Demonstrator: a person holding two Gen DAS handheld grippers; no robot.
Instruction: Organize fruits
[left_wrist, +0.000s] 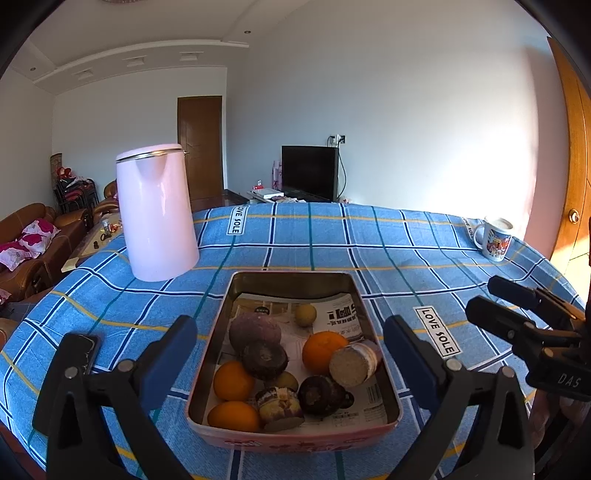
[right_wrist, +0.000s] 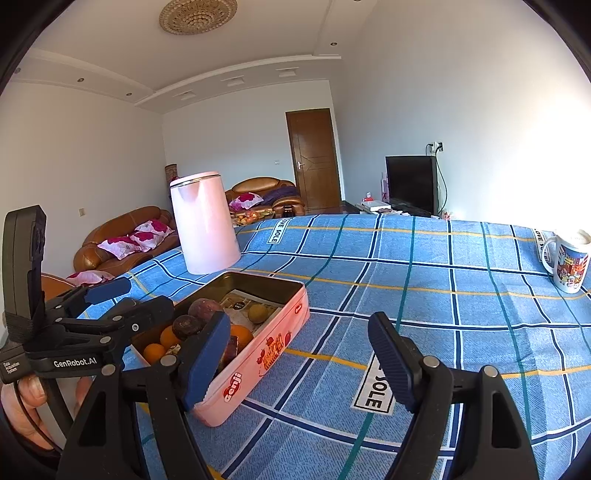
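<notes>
A pink rectangular tin lined with newspaper sits on the blue checked tablecloth. It holds oranges, dark purple fruits, a small yellow-green fruit and a cut cylindrical piece. My left gripper is open, its jaws either side of the tin's near end, above it. My right gripper is open and empty, to the right of the tin. The right gripper also shows at the right edge of the left wrist view.
A pink kettle stands behind the tin to the left. A printed mug stands at the far right of the table. A dark phone lies at the left. Sofas, a TV and a door lie beyond.
</notes>
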